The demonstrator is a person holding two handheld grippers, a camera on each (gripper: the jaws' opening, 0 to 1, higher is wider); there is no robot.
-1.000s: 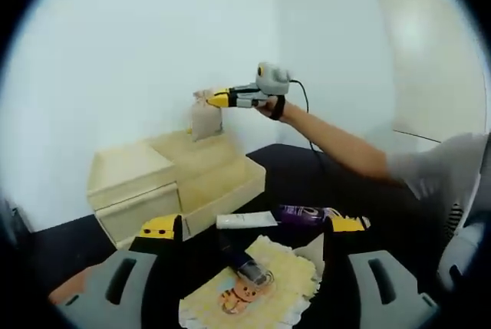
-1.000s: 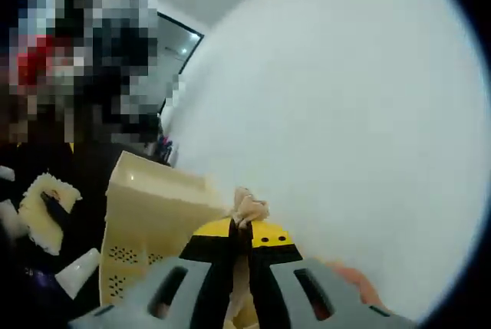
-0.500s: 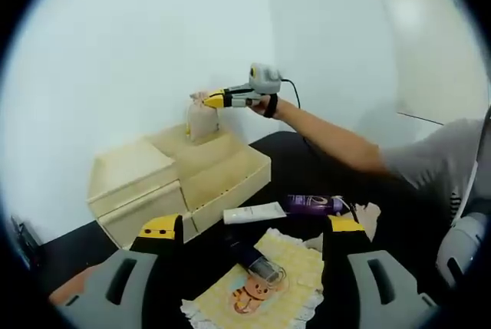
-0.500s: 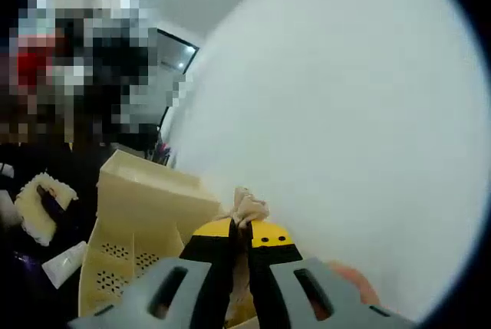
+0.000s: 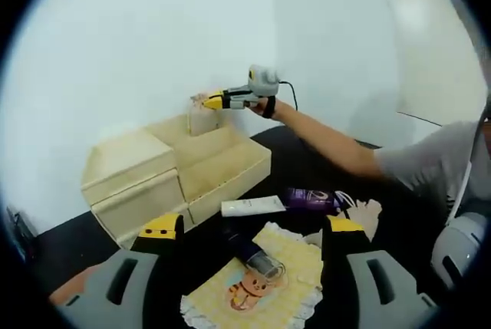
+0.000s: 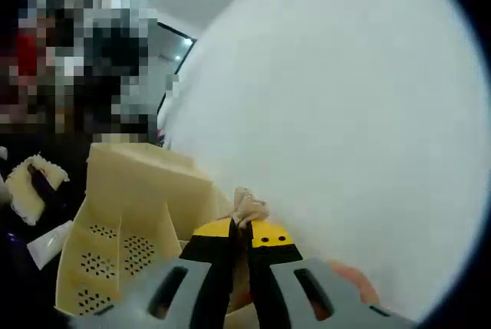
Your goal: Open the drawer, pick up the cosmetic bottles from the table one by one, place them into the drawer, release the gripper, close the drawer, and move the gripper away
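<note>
Left gripper view: the left tongs [image 5: 249,229] gape wide over a dark cosmetic bottle with a clear cap [image 5: 251,256] lying on a yellow cat-print cloth [image 5: 257,292]. A white tube [image 5: 252,206] and a purple bottle [image 5: 312,199], its label unreadable, lie beyond on the black bench [image 5: 307,164]. The right tongs [image 5: 212,101] pinch a small beige cloth pouch [image 5: 201,118] over the cream plastic drawer [image 5: 222,164], which stands open.

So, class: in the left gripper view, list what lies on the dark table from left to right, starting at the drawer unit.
Drawer unit → open drawer → white tube → purple bottle.
</note>
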